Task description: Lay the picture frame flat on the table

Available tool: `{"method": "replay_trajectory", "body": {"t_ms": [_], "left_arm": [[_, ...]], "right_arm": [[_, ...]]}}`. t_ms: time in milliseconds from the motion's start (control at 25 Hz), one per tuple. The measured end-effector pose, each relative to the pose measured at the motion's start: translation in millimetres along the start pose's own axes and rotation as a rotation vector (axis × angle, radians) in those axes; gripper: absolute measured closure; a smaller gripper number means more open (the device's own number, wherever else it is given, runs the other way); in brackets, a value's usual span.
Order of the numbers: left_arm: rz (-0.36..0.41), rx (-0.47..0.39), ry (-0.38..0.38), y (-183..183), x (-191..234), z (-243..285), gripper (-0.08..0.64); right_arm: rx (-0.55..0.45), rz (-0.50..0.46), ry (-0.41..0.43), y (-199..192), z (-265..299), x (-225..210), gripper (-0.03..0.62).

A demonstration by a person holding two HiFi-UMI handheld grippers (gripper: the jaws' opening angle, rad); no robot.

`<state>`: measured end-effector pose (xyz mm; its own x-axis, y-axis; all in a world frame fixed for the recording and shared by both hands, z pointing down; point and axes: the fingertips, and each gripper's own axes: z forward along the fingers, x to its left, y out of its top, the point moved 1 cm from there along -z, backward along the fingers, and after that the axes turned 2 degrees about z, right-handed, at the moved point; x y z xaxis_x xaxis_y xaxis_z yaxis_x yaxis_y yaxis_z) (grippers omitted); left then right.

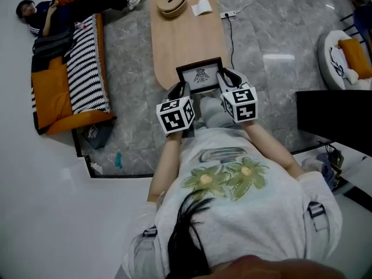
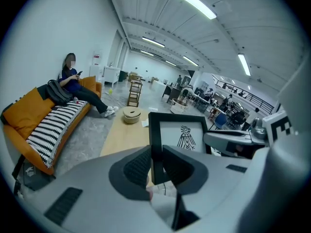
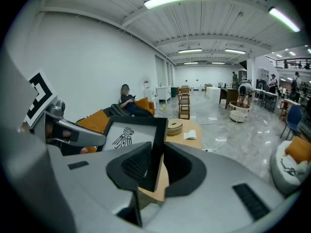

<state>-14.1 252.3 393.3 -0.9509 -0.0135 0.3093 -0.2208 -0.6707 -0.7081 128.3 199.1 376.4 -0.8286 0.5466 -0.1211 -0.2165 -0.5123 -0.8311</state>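
The left gripper (image 1: 179,89) clamps the picture frame (image 1: 200,76) on its nine o'clock edge and the right gripper (image 1: 226,78) on its three o'clock edge, holding it near upright at the table's (image 1: 186,36) six o'clock end, so tipping it down flat likely comes next.

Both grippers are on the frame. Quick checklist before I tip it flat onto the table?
1. Left gripper shut on picture frame, left edge: ok.
2. Right gripper shut on its right edge: ok.
3. Table bare beyond the frame: ok.
4. Round wooden box and white paper sit at the far end, clear: ok.
5. Frame's bottom edge resting on the table: cannot tell.
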Motion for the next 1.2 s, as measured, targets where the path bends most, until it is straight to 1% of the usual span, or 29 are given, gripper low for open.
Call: {"method": "replay_trajectory", "body": {"t_ms": [160, 600, 960, 1200], "left_arm": [[-0.009, 0.008, 0.003, 10, 11, 12, 0.479], [-0.035, 0.038, -0.005, 56, 44, 63, 0.479], [-0.047, 0.075, -0.015, 78, 53, 99, 0.478], [-0.059, 0.11, -0.017, 85, 61, 116, 0.477]], "right_arm": [[0.01, -0.009, 0.015, 8, 20, -2, 0.506], [0.04, -0.004, 0.039, 41, 88, -16, 0.505], [0.068, 0.004, 0.039, 56, 125, -35, 0.505], [0.087, 0.016, 0.047, 58, 145, -42, 0.505]]}}
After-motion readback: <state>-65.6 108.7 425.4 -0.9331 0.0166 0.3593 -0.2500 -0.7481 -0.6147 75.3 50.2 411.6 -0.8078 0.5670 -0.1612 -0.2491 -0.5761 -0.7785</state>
